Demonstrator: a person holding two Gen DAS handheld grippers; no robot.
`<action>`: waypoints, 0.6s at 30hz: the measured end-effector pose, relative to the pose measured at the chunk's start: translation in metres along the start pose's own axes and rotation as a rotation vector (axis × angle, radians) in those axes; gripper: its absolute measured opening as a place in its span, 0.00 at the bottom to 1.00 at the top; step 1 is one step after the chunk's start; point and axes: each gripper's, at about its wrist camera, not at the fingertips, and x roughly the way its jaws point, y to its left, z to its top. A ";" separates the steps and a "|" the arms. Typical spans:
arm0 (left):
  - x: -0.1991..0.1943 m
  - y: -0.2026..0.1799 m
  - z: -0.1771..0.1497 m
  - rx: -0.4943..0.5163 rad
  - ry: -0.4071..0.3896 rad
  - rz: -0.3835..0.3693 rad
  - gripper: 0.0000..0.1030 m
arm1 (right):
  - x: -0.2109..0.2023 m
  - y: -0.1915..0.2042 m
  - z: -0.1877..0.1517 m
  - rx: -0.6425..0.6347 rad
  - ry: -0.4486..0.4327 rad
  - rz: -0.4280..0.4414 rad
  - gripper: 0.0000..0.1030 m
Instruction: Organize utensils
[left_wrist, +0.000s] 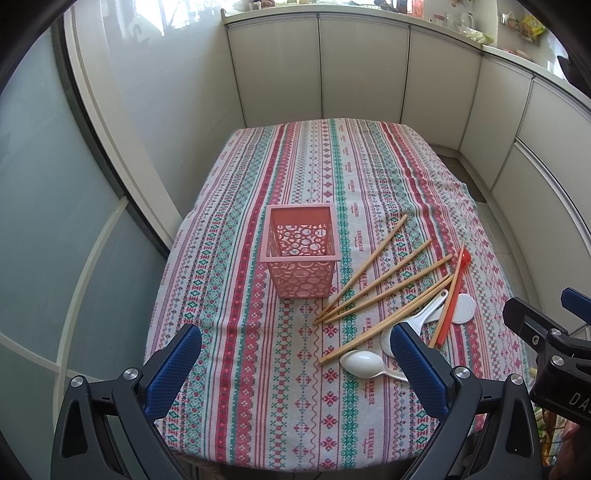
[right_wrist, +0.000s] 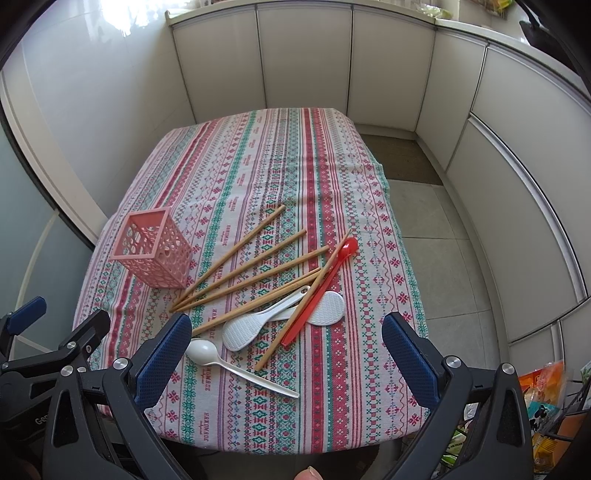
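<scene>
A pink perforated square holder (left_wrist: 300, 254) (right_wrist: 155, 254) stands upright and empty on the striped tablecloth (left_wrist: 280, 398) (right_wrist: 317, 398). To its right lie several wooden chopsticks (left_wrist: 384, 288) (right_wrist: 255, 269), a long red spoon (left_wrist: 452, 295) (right_wrist: 321, 288), two white rice paddles (left_wrist: 463, 308) (right_wrist: 243, 330) and a white spoon (left_wrist: 364, 363) (right_wrist: 207, 350). My left gripper (left_wrist: 295, 343) is open and empty above the table's near edge. My right gripper (right_wrist: 286, 334) is open and empty, hovering over the near end of the utensil pile.
White cabinet doors (left_wrist: 362, 70) (right_wrist: 303, 59) wrap around the far and right sides. A glass partition (left_wrist: 48, 229) stands left. Tiled floor (right_wrist: 443, 266) lies right of the table. Colourful packets (right_wrist: 546, 398) sit at the lower right.
</scene>
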 end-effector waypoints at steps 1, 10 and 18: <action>0.000 0.000 0.000 0.000 -0.001 -0.002 1.00 | 0.000 0.000 0.000 0.001 0.000 -0.001 1.00; -0.002 0.001 0.011 -0.009 -0.040 -0.021 1.00 | -0.001 -0.006 0.006 0.006 -0.014 -0.012 1.00; 0.022 -0.023 0.043 0.127 -0.008 -0.121 1.00 | 0.020 -0.039 0.031 0.020 0.069 -0.054 1.00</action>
